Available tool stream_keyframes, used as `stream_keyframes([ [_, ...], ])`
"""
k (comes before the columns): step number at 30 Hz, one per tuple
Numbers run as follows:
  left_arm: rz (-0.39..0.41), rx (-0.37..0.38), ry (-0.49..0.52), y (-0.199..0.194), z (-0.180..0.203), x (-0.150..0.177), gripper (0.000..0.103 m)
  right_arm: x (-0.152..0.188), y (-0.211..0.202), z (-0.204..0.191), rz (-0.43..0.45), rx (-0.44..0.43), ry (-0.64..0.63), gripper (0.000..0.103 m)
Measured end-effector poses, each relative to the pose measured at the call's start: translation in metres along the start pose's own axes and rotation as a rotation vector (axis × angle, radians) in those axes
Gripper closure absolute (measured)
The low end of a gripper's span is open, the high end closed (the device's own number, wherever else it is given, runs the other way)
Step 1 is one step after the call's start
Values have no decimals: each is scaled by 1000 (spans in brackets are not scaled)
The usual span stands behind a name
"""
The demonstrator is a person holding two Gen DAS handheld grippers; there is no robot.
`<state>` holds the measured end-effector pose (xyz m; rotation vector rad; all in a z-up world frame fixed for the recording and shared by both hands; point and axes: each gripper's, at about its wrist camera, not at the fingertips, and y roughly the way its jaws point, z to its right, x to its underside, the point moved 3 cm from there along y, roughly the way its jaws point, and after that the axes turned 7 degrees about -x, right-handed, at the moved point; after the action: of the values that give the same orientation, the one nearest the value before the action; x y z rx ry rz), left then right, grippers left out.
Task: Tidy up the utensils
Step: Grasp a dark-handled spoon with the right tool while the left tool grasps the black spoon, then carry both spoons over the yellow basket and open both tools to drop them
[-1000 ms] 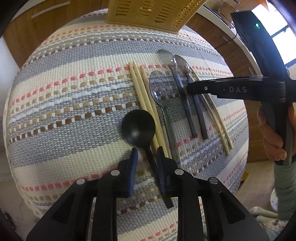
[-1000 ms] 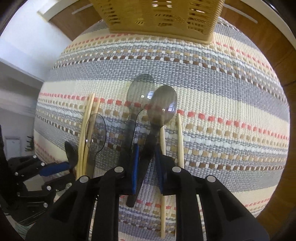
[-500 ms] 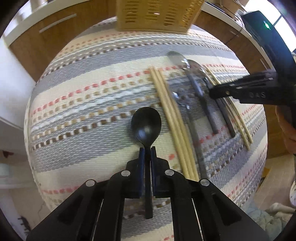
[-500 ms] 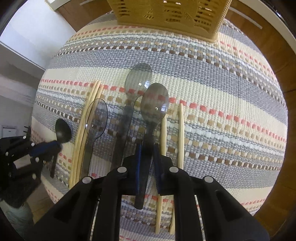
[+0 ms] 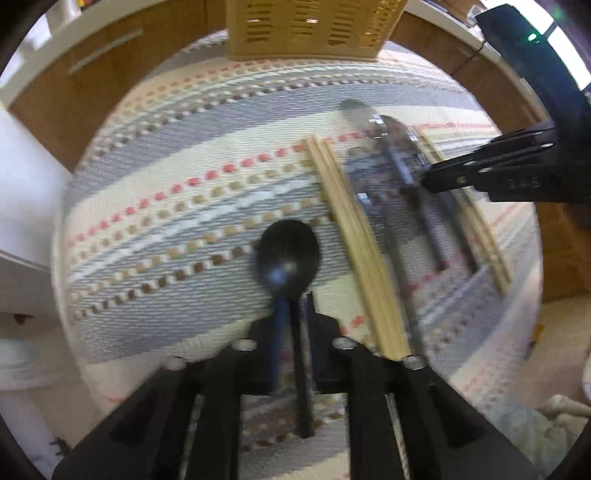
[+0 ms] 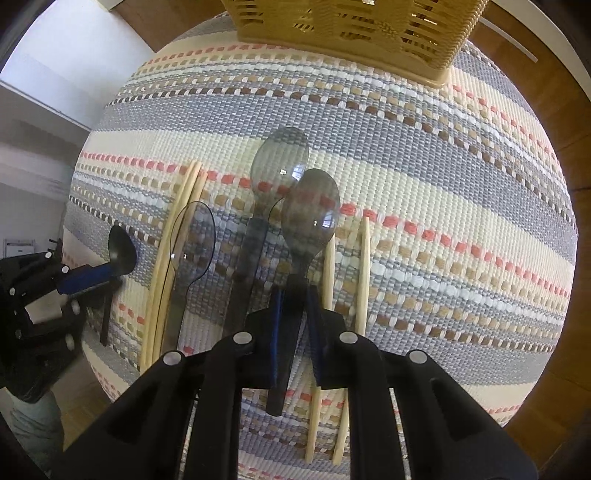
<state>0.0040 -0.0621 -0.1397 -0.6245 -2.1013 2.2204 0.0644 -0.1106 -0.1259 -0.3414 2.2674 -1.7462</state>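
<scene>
Black spoon clamped by its handle in left gripper, bowl pointing up-frame toward yellow basket at top centre. Right gripper closed on smoky spoon, same axis, basket top of frame. Right view shows both grips; left view is blurred, right fingertips hidden.
</scene>
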Motion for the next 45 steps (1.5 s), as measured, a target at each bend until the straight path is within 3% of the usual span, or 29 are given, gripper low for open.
stream_keyframes([
  [4, 51, -28, -1, -4, 3, 1, 99, 3, 0, -6, 50, -3, -31, 93],
  [15, 354, 37, -96, -81, -18, -34, 99, 19, -64, -7, 278, -97, -129, 94],
  [28, 752, 92, -162, -182, -38, -134, 99, -11, -207, -6, 813, -118, -220, 94],
  [30, 815, 58, -171, -192, -35, -144, 99, -20, -223, -1, 890, -101, -211, 94],
  [32, 867, 10, -173, -193, -36, -156, 99, -31, -232, 3, 937, -63, -195, 94],
  [36, 962, 23, -159, -191, -36, -183, 99, -56, -233, 19, 997, -3, -143, 94],
  [39, 994, 60, -168, -181, -40, -203, 99, -75, -232, 33, 1072, 49, -96, 94],
  [45, 1008, 93, -224, -150, -49, -223, 99, -95, -219, 51, 1146, 57, -39, 94],
])
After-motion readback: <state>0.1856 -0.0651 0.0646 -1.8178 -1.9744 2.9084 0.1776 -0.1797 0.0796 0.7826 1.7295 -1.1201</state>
